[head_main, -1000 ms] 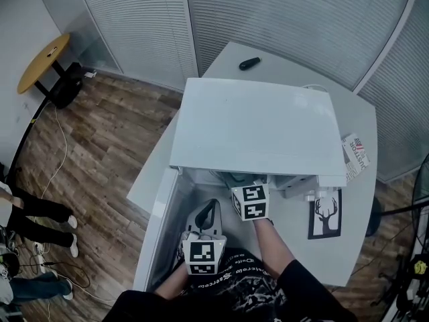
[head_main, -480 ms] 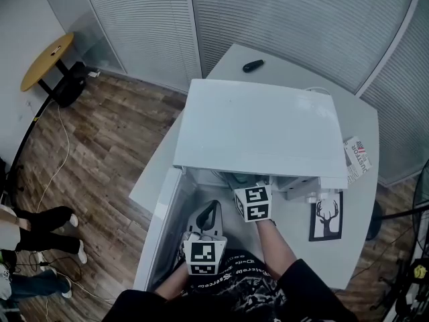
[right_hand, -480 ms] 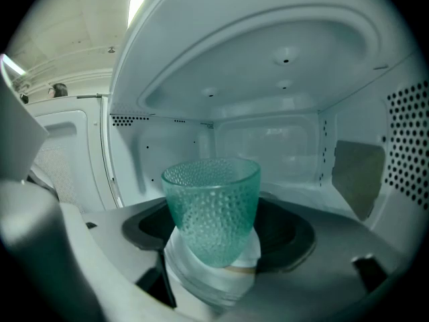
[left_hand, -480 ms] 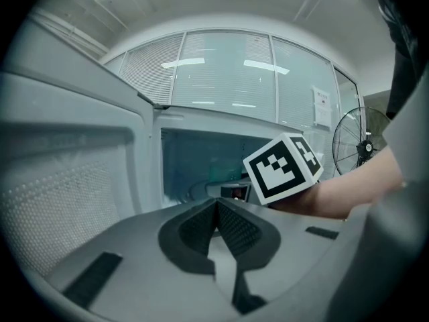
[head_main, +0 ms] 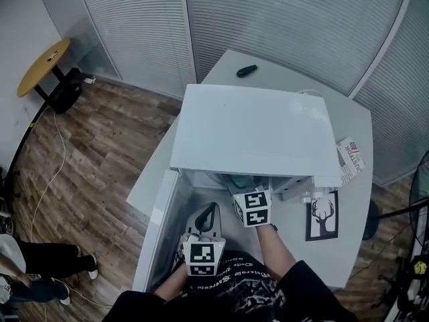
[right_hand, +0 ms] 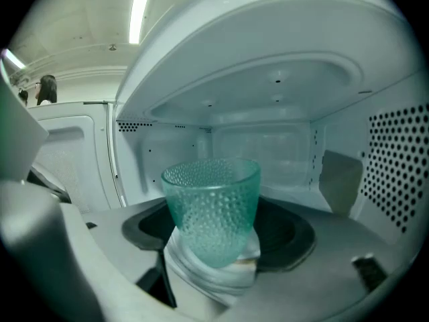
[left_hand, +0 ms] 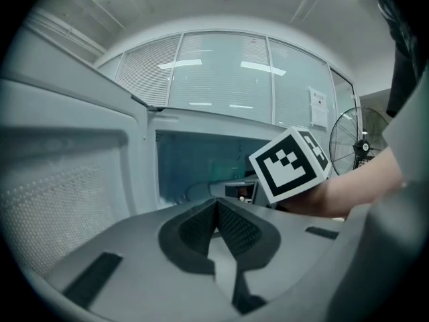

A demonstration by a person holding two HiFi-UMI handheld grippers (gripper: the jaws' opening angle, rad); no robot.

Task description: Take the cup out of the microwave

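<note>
A white microwave (head_main: 251, 129) stands on the grey table, its door (head_main: 161, 230) swung open to the left. A teal dotted glass cup (right_hand: 211, 210) is upright at the mouth of the cavity and shows as a teal sliver (head_main: 239, 180) under the top edge in the head view. My right gripper (right_hand: 214, 267) is shut on the cup's lower part, just inside the opening. My left gripper (left_hand: 216, 213) is shut on nothing, hanging beside the open door and pointing into the cavity. My right gripper's marker cube (left_hand: 289, 163) shows ahead of it.
A black handset (head_main: 246, 70) lies on the table (head_main: 348, 220) behind the microwave. A deer picture card (head_main: 322, 215) and a booklet (head_main: 351, 159) lie to its right. A round yellow table (head_main: 43, 66) and a person's legs (head_main: 47, 267) are on the wooden floor at left.
My right gripper has drawn back a little toward me with the cup. The left gripper has stayed put. The person on the floor at left has walked farther down the frame.
</note>
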